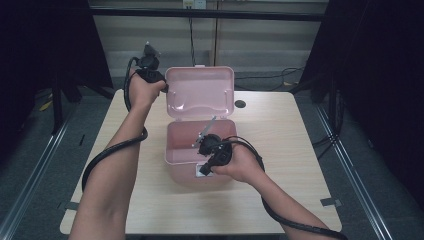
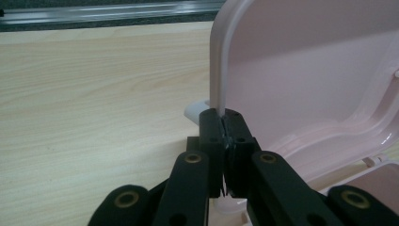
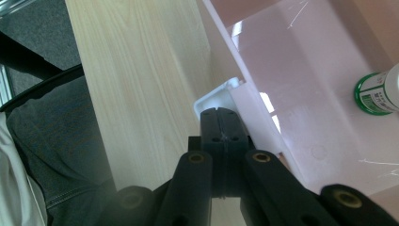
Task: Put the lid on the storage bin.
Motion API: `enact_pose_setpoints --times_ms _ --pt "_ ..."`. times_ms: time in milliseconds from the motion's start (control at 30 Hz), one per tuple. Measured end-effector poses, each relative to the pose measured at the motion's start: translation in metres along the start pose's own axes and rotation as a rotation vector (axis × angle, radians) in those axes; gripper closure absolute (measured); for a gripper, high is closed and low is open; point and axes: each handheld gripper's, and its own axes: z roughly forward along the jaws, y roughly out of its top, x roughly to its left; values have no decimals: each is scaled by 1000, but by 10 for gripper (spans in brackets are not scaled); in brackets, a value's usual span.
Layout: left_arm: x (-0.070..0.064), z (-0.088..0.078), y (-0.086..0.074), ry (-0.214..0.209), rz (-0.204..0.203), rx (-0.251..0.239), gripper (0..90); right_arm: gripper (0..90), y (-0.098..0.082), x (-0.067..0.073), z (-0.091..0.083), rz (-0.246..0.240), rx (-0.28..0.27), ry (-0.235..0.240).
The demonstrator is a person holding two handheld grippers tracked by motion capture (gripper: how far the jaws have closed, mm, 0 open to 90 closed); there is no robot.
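A pink plastic box (image 1: 172, 150) stands mid-table with its lid (image 1: 200, 92) raised upright behind it. My left gripper (image 1: 162, 87) is at the lid's left edge; in the left gripper view the gripper (image 2: 223, 115) is shut on the lid's pale rim (image 2: 217, 61). My right gripper (image 1: 202, 171) is at the box's front wall. In the right gripper view the gripper (image 3: 221, 113) is shut, its tips pinching the white latch (image 3: 211, 99). A small green-and-white bottle (image 3: 376, 92) lies on the bottom of the box (image 3: 306, 117).
The light wooden table (image 1: 280, 130) has a small dark round spot (image 1: 240, 104) right of the lid. Black cables trail from both grippers along the forearms. Dark curtains and floor rails flank the table. The person's trousers (image 3: 56, 141) lie beyond the table's near edge.
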Motion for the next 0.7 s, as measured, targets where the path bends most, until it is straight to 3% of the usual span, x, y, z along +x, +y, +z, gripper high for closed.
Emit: enact_pose_setpoints --times_ms 700 --pt "2 -14 -5 -7 24 -15 880 900 4 -4 2 27 -13 1"
